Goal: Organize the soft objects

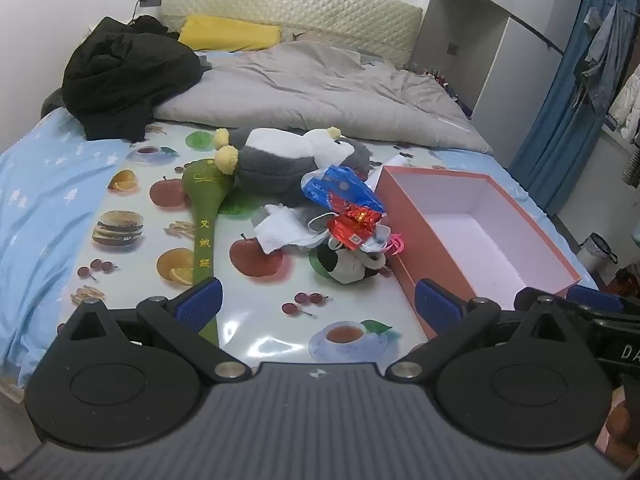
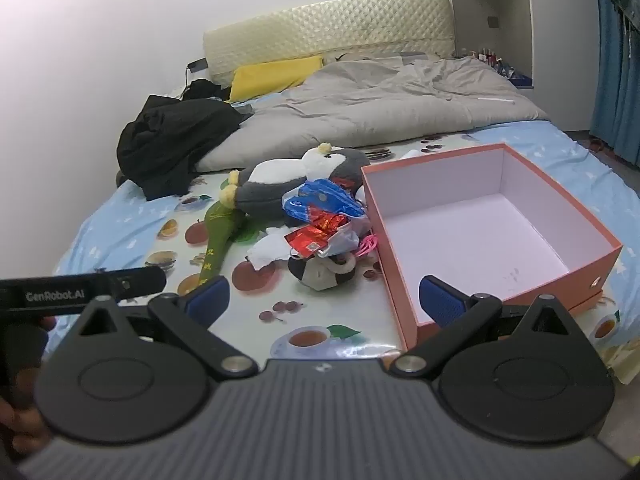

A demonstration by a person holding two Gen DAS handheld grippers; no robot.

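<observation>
Honestly, nothing's been sorted yet as far as I can tell: the pink box (image 2: pixel 492 240) sits on the bed with its white inside totally bare, and all the soft stuff is still heaped just to the left of it on the fruit-print mat (image 1: pixel 132 216). The pile has a big grey-and-white penguin plush (image 1: pixel 288 160) lying on its side at the back, a long green padded mallet (image 1: pixel 204 236) partly under the plush's yellow feet, a crumpled white cloth (image 1: pixel 280 228), a blue plastic bag (image 1: pixel 340 190) with a red foil packet (image 1: pixel 354 222) on top, and a small black-and-white plush (image 1: pixel 344 260) at the front, nearly against the box wall. So basically the whole job is left. Both claws are wide open with nothing between the pads, the left claw (image 1: pixel 318 300) and the right claw (image 2: pixel 324 296) hovering over the mat short of the pile. Hard to read: what's buried under the bag and packet, some pink stringy thing (image 1: pixel 394 244) by the box, and the mallet's lower end, which goes behind the left claw's pad. The black clothes (image 1: pixel 128 76) and grey duvet (image 1: pixel 320 92) further back may or may not count.
</observation>
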